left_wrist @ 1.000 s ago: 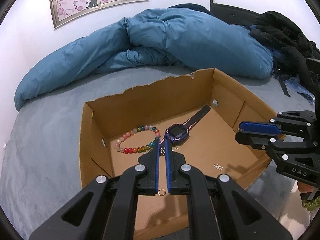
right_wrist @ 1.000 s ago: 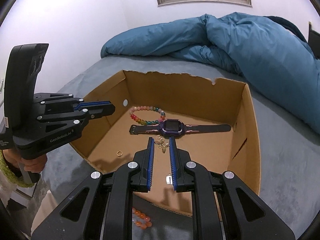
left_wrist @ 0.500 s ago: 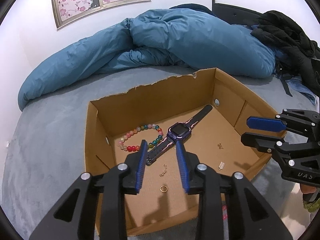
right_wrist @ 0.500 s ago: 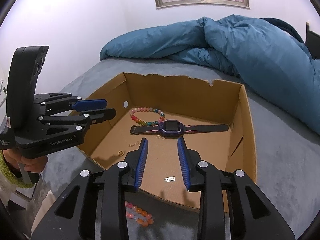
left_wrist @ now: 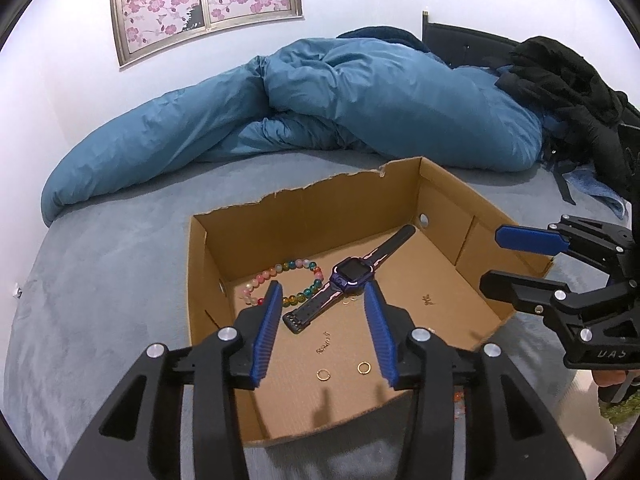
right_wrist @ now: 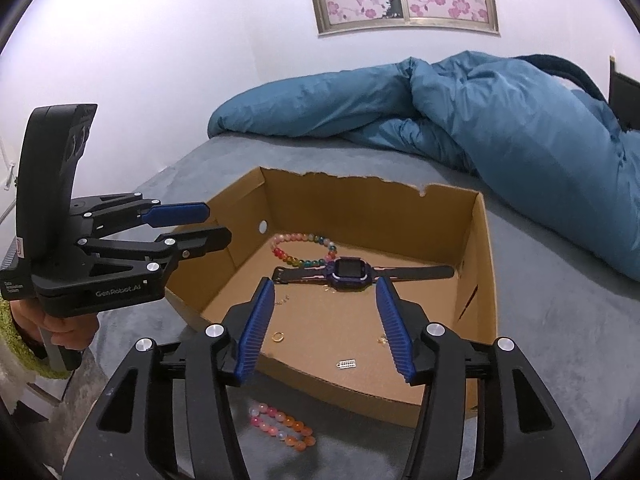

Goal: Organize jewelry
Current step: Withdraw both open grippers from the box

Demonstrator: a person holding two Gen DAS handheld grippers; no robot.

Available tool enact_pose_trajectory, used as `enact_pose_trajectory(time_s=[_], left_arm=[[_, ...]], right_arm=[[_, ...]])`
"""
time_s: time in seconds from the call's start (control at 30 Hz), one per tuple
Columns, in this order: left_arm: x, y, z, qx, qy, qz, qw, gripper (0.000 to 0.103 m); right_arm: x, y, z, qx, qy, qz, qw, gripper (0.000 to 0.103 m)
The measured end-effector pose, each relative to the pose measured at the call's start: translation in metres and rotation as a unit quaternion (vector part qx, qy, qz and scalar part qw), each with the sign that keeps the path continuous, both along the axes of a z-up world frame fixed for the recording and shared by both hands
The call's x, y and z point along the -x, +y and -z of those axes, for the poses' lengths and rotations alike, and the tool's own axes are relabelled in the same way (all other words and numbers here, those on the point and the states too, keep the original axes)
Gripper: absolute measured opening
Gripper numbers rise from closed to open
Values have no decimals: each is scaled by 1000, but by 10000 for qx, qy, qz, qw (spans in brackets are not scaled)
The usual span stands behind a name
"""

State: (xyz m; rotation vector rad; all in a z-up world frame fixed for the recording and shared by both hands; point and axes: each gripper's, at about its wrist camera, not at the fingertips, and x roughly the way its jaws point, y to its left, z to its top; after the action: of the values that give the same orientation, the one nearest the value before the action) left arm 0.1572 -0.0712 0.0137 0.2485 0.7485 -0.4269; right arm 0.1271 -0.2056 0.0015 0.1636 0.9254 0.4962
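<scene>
I hold both tongs above the near edge of the cardboard box, which stands on the grey bed. My left tongs are spread wide and pinch nothing. My right tongs are also spread wide and empty.

Inside the box, the purple watch lies flat near the middle, its strap going from about 7 o'clock to 1 o'clock in the left wrist view. The rainbow bead bracelet lies just beside the watch at 9 o'clock and seems to touch its strap. At 6 o'clock from the watch, near the front wall, I see two small gold rings close together, and a short thin chain between them and the strap. A tiny gold charm lies apart at 3 o'clock.

In the right wrist view, a small silver clasp rests near the front wall. A pink and orange bead bracelet lies outside the box on the bed, just below its front wall.
</scene>
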Motion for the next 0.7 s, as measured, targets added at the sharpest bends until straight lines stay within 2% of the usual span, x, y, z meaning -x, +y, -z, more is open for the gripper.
enact_pose_trajectory(time_s=[0.7], left_arm=[[52, 27, -23, 296, -113, 47, 9995, 47]], right_arm=[[27, 2, -24, -272, -213, -184, 9992, 52]])
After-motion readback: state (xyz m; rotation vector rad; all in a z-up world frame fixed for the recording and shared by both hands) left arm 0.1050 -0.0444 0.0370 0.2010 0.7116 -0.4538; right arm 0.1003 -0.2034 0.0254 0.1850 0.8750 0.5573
